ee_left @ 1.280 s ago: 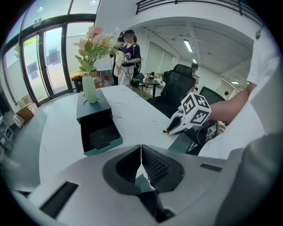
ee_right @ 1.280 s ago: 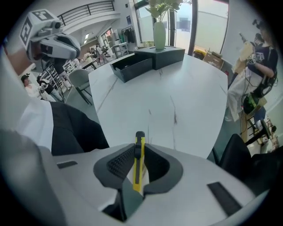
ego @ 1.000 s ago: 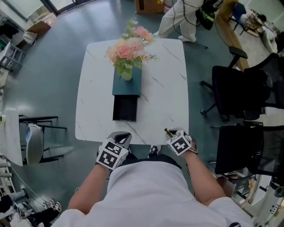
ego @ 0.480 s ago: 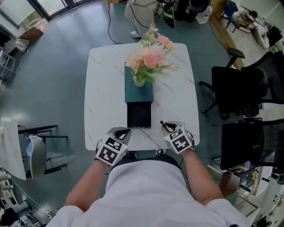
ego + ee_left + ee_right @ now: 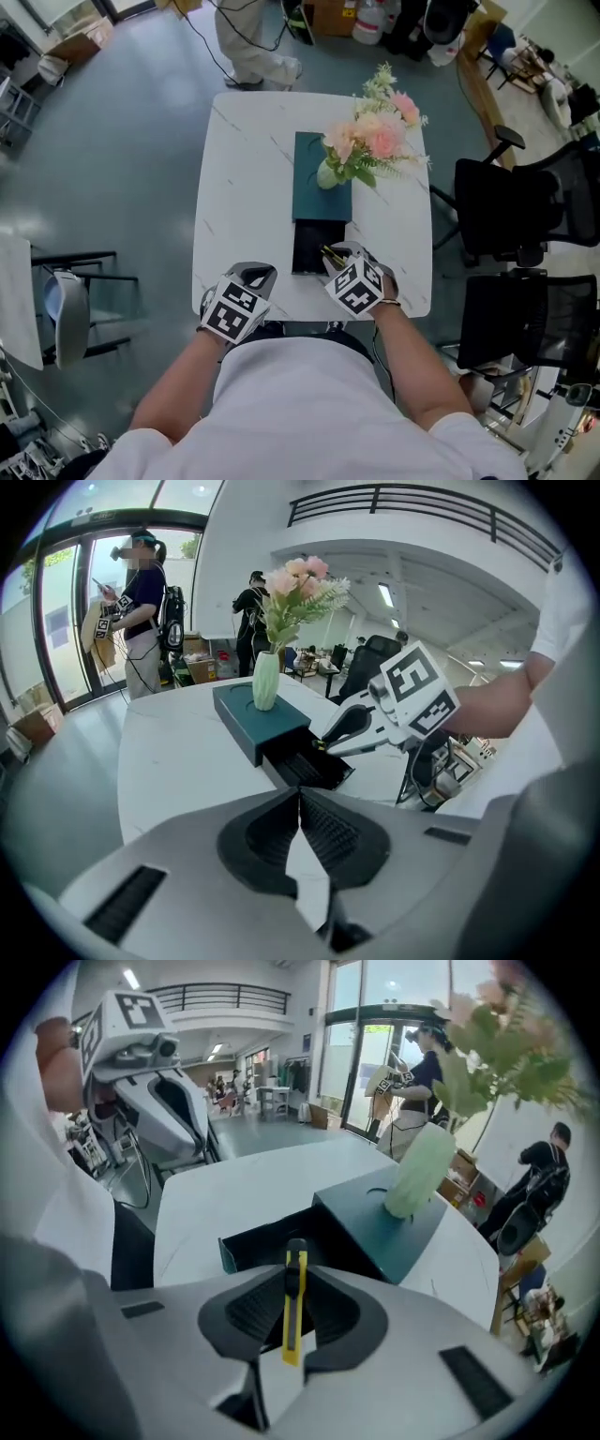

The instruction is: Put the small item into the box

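the person's left gripper (image 5: 253, 277) is held low and close to the body, its jaws pressed together with nothing between them. the right gripper (image 5: 333, 256) reaches further forward and inward, its jaws clamped on a yellow utility knife (image 5: 293, 1302) that stands upright between them. the left forearm (image 5: 178, 384) and right forearm (image 5: 412, 366), both bare, angle inward.

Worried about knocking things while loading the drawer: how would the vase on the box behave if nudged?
The vase looks tall and narrow under a wide bouquet, so it is probably top-heavy and apt to tip. It seems merely to stand on the smooth top of the box, so it might slide. It looks rigid, possibly breakable.
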`<move>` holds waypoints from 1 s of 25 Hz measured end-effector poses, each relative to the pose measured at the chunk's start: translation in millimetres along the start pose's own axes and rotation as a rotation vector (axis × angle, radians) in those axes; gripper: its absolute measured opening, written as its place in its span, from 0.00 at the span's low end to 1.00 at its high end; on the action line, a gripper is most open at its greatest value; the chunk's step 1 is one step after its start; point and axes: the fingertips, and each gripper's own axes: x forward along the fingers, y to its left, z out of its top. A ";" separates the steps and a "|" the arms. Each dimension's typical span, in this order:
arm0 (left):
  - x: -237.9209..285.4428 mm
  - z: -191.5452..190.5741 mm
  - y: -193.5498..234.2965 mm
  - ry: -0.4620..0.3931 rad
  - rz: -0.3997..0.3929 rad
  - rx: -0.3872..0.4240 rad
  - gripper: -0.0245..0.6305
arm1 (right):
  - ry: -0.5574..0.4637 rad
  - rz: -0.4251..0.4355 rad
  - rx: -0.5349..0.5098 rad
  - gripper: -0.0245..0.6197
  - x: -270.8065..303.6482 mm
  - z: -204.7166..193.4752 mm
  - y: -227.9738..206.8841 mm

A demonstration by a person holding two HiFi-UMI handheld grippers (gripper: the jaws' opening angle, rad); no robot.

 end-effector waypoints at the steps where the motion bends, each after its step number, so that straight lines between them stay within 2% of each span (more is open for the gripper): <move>1: -2.5 -1.9 4.0 -0.003 0.003 -0.006 0.06 | 0.015 -0.008 -0.038 0.16 6.1 3.2 -0.6; 6: -10.3 -13.4 17.8 -0.008 0.021 -0.033 0.06 | 0.060 -0.045 -0.269 0.16 36.1 17.1 -4.4; 11: -14.1 -18.9 23.2 -0.032 0.037 -0.069 0.06 | 0.149 -0.059 -0.467 0.16 63.5 9.1 -5.2; 18: -15.2 -26.0 22.3 -0.041 0.055 -0.107 0.06 | 0.180 -0.064 -0.603 0.16 79.7 6.3 -9.2; 25: -19.1 -26.8 19.9 -0.064 0.088 -0.152 0.06 | 0.161 -0.065 -0.615 0.16 74.4 12.8 -8.4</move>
